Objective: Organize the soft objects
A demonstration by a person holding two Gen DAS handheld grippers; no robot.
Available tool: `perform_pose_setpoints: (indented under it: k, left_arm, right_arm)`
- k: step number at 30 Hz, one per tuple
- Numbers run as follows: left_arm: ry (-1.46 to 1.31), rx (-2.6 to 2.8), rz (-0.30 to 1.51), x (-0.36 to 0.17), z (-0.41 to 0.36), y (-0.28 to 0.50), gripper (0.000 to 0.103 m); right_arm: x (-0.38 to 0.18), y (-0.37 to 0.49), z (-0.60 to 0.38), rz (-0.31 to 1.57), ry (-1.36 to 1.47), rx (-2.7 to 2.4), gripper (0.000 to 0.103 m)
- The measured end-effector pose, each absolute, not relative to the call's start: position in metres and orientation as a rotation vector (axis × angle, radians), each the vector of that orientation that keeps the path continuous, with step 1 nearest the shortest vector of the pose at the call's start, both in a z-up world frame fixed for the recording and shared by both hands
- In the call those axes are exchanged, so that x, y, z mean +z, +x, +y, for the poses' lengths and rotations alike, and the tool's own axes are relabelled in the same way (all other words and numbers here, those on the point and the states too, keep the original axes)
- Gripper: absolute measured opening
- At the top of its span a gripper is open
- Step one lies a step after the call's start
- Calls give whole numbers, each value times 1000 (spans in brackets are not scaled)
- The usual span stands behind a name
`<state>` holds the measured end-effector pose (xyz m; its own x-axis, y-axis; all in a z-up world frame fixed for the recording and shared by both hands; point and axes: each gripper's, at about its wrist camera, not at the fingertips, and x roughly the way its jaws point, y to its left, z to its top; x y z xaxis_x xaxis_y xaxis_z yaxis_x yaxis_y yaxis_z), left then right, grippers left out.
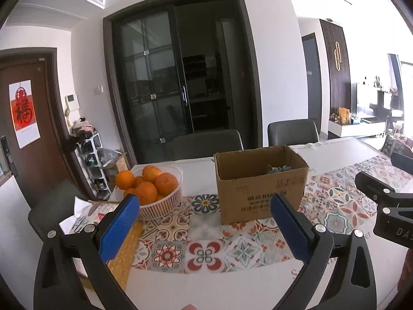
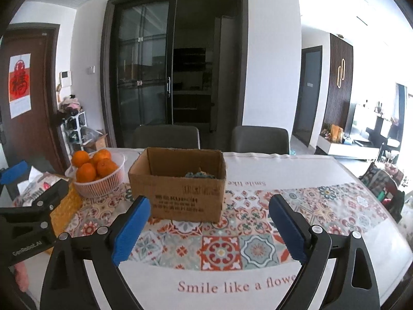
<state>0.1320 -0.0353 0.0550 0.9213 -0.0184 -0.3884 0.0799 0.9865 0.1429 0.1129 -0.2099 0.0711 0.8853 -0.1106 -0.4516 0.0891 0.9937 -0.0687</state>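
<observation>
Both the left gripper and right gripper hang empty, jaws spread wide, just short of the cardboard box, where a blue-green soft bundle already lies inside, so best retreat level without nudging the box.

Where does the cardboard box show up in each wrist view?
Left wrist: cardboard box right of centre, beyond the open left gripper.
Right wrist: box left of centre, beyond the open right gripper.
Shared landmark: basket of oranges, left of the box.
</observation>
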Motion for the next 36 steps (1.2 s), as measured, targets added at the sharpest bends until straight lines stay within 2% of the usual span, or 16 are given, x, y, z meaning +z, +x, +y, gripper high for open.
perform_pose_setpoints:
  k: [16, 36]
  left_arm:
    - [158, -39, 389, 44, -35, 71, 103]
    - [141, -35, 385, 47, -30, 66, 103]
  right_arm:
    - [54, 60, -216, 497, 2, -77, 95]
    - [60, 52, -214, 489, -8, -77, 95]
